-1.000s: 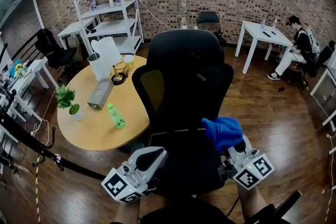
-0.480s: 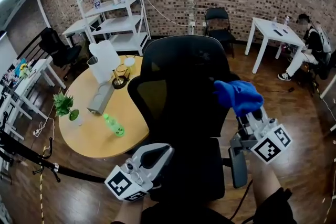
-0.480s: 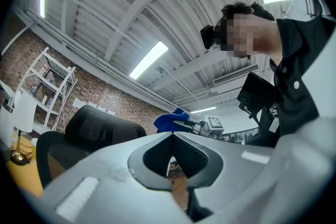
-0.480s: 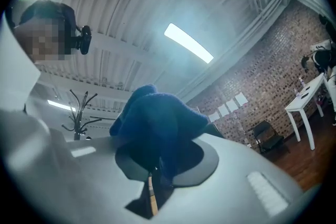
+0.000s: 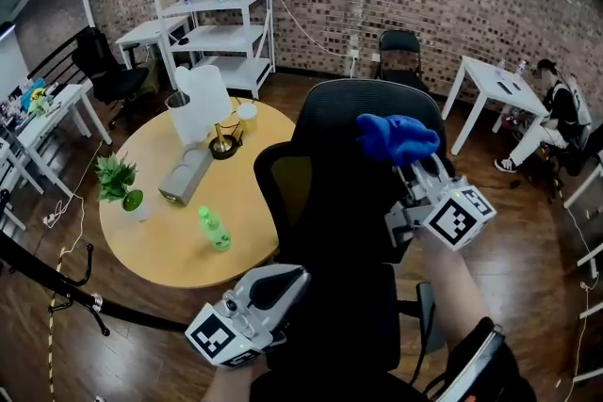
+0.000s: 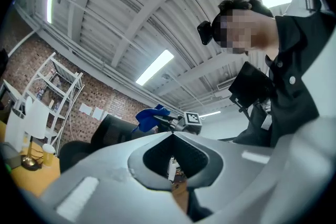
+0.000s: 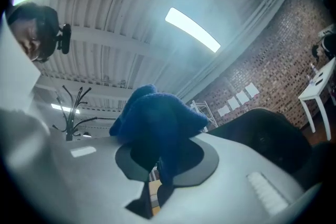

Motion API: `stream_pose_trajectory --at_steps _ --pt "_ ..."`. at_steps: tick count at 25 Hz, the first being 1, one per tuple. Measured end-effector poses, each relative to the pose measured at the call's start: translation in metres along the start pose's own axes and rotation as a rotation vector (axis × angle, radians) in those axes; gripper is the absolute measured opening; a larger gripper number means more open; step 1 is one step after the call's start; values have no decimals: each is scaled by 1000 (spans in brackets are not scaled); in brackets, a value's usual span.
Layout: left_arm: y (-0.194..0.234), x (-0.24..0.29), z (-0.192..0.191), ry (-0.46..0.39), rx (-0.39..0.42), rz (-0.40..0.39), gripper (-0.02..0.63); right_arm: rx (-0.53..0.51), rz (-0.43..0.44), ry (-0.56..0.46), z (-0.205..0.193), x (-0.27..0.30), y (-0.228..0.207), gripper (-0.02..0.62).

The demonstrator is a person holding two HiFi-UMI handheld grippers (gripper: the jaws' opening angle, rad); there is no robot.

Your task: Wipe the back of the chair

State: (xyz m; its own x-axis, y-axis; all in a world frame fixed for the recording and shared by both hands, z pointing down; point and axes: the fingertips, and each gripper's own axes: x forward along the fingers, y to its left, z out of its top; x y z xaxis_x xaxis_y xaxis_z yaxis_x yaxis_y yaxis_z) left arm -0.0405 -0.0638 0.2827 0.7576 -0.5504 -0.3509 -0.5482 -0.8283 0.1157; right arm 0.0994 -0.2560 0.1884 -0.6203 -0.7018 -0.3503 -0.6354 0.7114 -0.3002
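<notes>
A black office chair (image 5: 344,174) stands in front of me with its back turned toward me. My right gripper (image 5: 408,158) is shut on a blue cloth (image 5: 396,136) and holds it against the upper right of the backrest. In the right gripper view the cloth (image 7: 157,118) bunches over the closed jaws, with the chair (image 7: 262,131) to the right. My left gripper (image 5: 297,276) hangs low by the seat's rear edge, shut with nothing in it. The left gripper view looks upward and shows the cloth (image 6: 152,114) and the chair top (image 6: 113,131).
A round wooden table (image 5: 165,249) sits left of the chair with a green bottle (image 5: 213,229), a plant (image 5: 118,179) and a white jug (image 5: 203,104). White shelving (image 5: 212,5) stands behind. A seated person (image 5: 556,113) is at a white desk (image 5: 490,80) far right.
My right gripper has carried the blue cloth up from the lower back of the chair to the top of the backrest. The left gripper has stayed low.
</notes>
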Motion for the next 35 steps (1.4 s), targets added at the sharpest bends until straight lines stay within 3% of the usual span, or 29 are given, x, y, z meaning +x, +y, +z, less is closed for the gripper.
stream_pose_trajectory --at_steps 7,12,16,19,28,35 --pt "31 -35 7 -5 10 94 2 178 5 14 -30 108 -8 52" --pt "50 -41 13 -1 43 125 2 140 -56 72 -65 149 -32 52" --pt "58 -32 7 -4 47 114 2 105 -122 75 -69 140 -56 52" --pt "57 -21 0 -2 40 80 2 134 -194 71 -65 126 -81 52" --pt "38 9 -14 5 -6 -12 2 94 -351 41 -30 60 -137 52" --pt "27 32 -19 18 -8 -94 2 62 -411 6 -7 20 -154 52"
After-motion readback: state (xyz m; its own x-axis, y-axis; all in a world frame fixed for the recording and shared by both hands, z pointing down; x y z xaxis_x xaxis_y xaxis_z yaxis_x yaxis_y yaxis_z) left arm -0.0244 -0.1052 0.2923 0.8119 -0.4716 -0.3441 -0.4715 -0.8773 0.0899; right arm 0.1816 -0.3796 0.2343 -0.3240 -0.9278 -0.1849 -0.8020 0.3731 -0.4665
